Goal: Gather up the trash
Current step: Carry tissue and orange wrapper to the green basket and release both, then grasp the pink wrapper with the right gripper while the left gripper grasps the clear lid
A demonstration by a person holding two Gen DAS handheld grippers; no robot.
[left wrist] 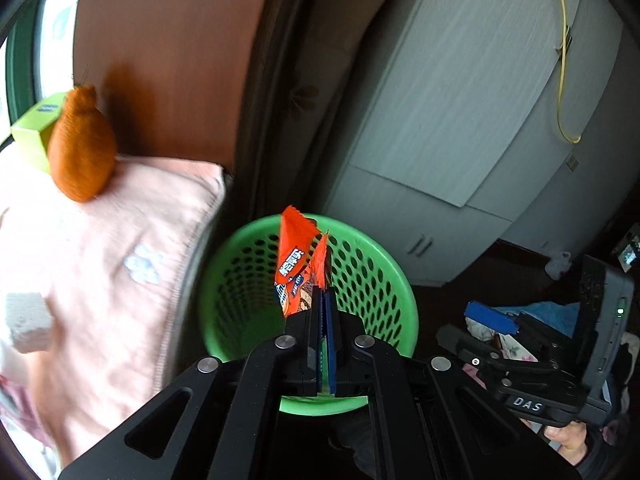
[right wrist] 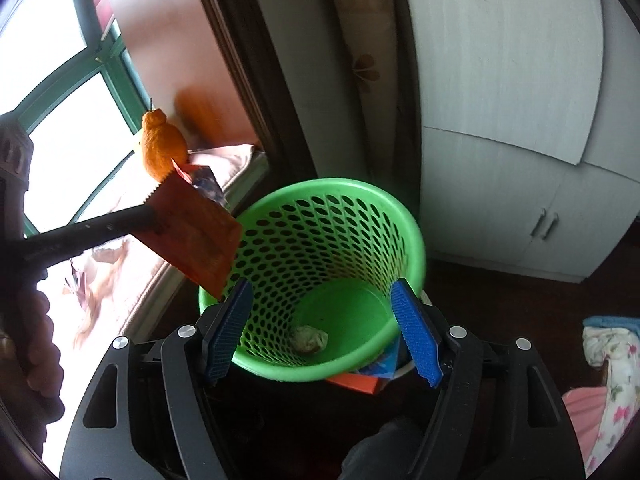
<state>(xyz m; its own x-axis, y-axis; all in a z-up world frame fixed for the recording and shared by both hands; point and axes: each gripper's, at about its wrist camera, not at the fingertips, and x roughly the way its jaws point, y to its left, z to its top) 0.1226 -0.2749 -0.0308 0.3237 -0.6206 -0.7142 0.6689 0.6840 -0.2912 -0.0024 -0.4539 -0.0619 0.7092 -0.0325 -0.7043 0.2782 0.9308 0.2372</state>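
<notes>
My left gripper is shut on an orange snack wrapper, which sticks up from its tips over a green perforated basket. In the right wrist view that wrapper hangs at the basket's left rim, held by the left gripper. My right gripper stands open over the basket, nothing between its blue pads. A crumpled paper ball lies on the basket's floor. An orange and blue packet shows just below the near rim. The right gripper sits right of the basket.
A bed with a pink blanket fills the left, bearing an orange fruit, a green box and a white block. A grey wardrobe stands behind the basket. Flowered cloth lies at the right on the dark floor.
</notes>
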